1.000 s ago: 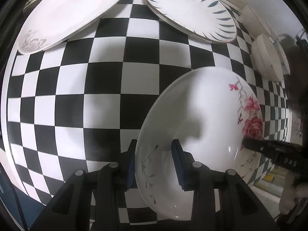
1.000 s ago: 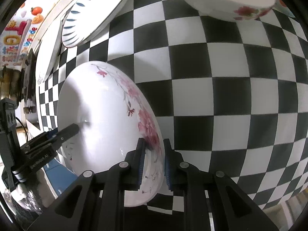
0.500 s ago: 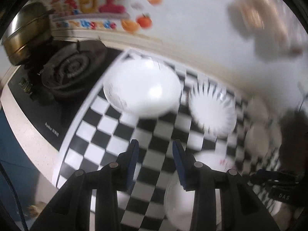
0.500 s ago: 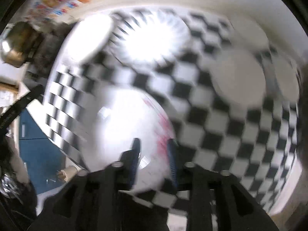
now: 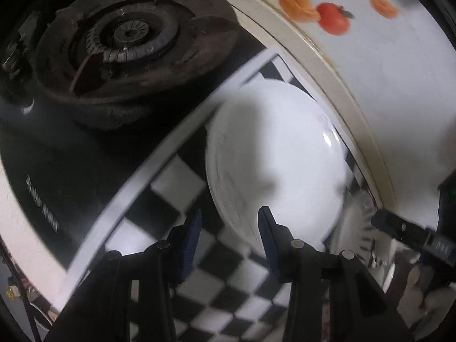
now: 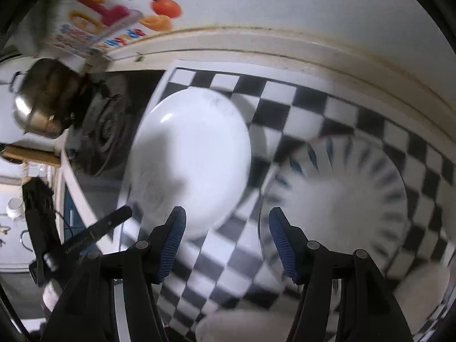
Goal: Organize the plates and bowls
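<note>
While lettering blurs, empty left gripper (image 5: 229,228) faces white plate (image 5: 273,154).

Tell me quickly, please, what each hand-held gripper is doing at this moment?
Left hand-held gripper: open, holding nothing, pointed at the white plate.
Right hand-held gripper: open, holding nothing.

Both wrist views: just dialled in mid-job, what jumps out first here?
The black-and-white checkered mat dominates, with a plain white plate lying at its corner nearest the gas burner. Beside that plate, toward the right, lies a plate with blue leaf marks around its rim, blurred. Both the left gripper and right gripper are open and empty above the mat.
</note>
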A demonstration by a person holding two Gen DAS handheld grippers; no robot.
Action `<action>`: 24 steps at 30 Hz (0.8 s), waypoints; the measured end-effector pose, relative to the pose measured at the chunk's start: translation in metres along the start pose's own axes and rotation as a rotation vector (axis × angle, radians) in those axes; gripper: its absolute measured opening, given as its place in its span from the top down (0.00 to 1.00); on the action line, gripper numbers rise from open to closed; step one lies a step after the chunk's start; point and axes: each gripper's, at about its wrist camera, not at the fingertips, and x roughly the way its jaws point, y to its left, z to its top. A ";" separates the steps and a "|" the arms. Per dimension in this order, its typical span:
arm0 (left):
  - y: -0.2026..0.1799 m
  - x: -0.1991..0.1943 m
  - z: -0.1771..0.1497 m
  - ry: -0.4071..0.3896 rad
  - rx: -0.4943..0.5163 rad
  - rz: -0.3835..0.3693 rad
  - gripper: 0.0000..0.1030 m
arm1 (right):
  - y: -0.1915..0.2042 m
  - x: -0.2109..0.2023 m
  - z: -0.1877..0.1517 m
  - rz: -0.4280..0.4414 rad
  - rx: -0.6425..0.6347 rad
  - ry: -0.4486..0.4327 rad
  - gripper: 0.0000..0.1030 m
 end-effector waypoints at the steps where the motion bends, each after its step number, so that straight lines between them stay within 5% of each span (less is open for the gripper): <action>1: 0.000 0.006 0.005 0.000 0.007 0.007 0.64 | 0.001 0.009 0.014 -0.004 -0.008 0.012 0.38; 10: -0.002 0.043 0.028 0.065 0.009 0.016 0.64 | -0.003 0.075 0.092 -0.043 -0.025 0.126 0.40; 19: -0.010 0.054 0.035 0.055 0.034 0.023 0.72 | -0.006 0.109 0.107 0.008 -0.029 0.229 0.75; 24: -0.008 0.048 0.035 0.030 0.047 0.029 0.73 | -0.008 0.105 0.107 -0.001 -0.039 0.224 0.78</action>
